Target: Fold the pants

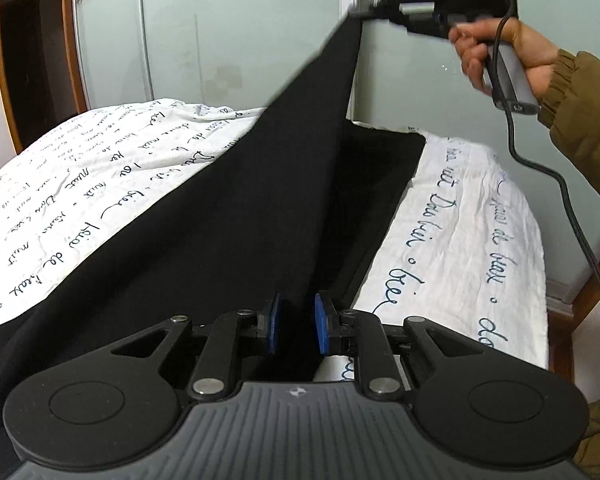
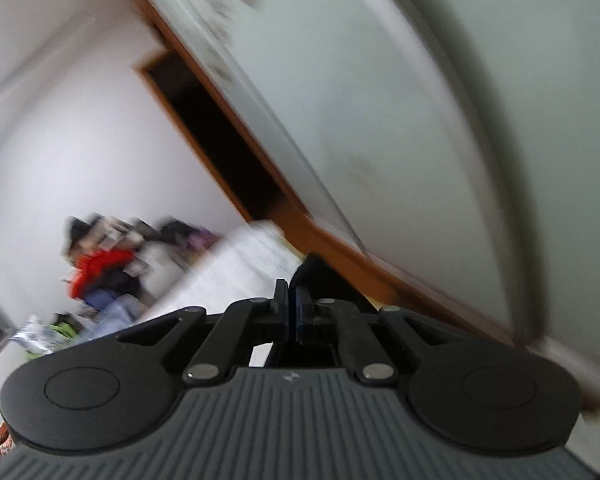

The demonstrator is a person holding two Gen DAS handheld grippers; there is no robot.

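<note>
Left wrist view: the left gripper [image 1: 297,322] pinches a fold of the black pants [image 1: 204,240] between its blue pads, while the right gripper [image 1: 360,14], raised beyond, clamps a far end, stretching the cloth above the bed [image 1: 480,208] for folding. Right wrist view: blurred, it shows only those jaws pressed together, dark fabric just beyond.

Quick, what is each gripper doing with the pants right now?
Left gripper: closed on a fold of the black pants, near the camera.
Right gripper: shut on the far end of the pants, held up above the bed.
</note>
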